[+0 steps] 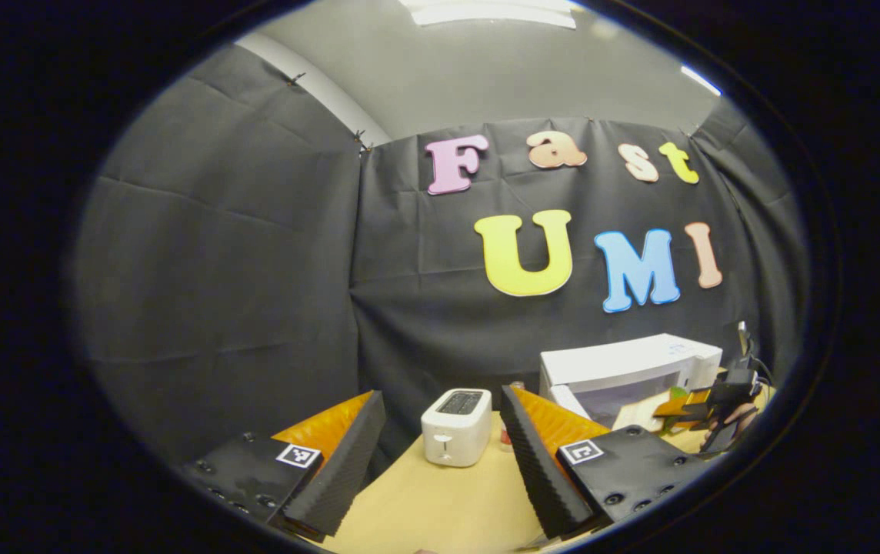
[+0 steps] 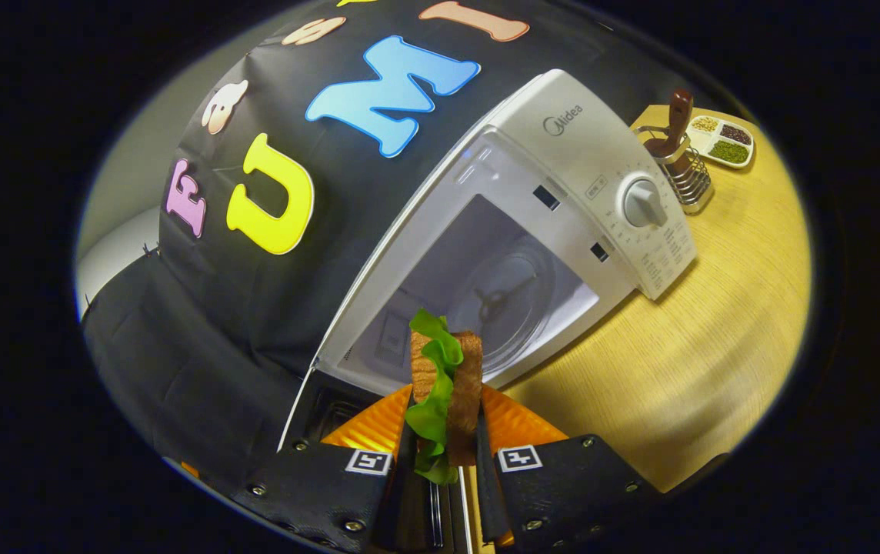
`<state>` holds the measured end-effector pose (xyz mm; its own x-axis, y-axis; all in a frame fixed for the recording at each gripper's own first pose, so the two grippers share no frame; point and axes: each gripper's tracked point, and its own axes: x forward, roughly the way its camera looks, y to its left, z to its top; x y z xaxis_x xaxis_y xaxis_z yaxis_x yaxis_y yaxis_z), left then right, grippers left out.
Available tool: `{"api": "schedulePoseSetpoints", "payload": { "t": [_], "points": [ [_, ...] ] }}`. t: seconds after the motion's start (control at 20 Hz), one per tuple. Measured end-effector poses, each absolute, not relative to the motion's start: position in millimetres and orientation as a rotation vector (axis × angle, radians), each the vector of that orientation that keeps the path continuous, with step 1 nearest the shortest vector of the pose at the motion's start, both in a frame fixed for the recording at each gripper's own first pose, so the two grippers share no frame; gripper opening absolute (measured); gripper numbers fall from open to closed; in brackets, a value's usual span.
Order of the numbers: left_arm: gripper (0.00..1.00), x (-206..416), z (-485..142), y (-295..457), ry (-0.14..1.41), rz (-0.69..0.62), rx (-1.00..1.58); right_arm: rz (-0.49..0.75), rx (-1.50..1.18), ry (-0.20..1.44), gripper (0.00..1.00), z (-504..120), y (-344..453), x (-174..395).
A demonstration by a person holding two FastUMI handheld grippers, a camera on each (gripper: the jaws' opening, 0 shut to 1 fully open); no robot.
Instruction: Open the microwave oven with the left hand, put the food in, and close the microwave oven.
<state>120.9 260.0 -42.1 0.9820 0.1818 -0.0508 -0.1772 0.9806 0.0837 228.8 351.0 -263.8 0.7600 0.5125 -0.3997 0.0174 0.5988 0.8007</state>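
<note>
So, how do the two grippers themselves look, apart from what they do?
Each gripper, left and right, has two wedge-shaped fingers with ribbed inner faces. These sit on flat black plates with screws, and every plate carries a small square black-and-white marker. Behind the fingers, ridged orange parts show. In the left gripper view the right gripper appears farther off, near the microwave, as a dark body with orange parts.

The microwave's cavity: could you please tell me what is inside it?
Inside the open microwave lies a round glass turntable with nothing on it. The sandwich, clamped in the right tongs, covers the cavity's near front edge.
</note>
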Motion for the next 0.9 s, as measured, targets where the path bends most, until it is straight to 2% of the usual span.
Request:
{"api": "schedulePoseSetpoints", "payload": {
  "t": [0.3,0.45,0.5,0.75,0.85,0.9],
  "points": [
    [0.97,106,-52,296,0.102,0.240,0.109,0.268,0.919,0.586,0.35,-284,378,277],
    [0.93,96,-56,313,0.123,0.275,0.122,0.239,0.929,0.588,0.35,-303,385,297],
    [0.97,93,-57,316,0.129,0.285,0.127,0.229,0.936,0.585,0.35,-307,386,303],
    [0.95,80,-59,325,0.144,0.316,0.145,0.177,0.971,0.588,0.35,-329,384,327],
    [0.97,77,-63,326,0.154,0.319,0.138,0.151,0.946,0.591,0.34,-334,380,333],
    [0.95,77,-63,327,0.153,0.321,0.140,0.127,0.912,0.595,0.40,-337,375,335]
  ]
}}
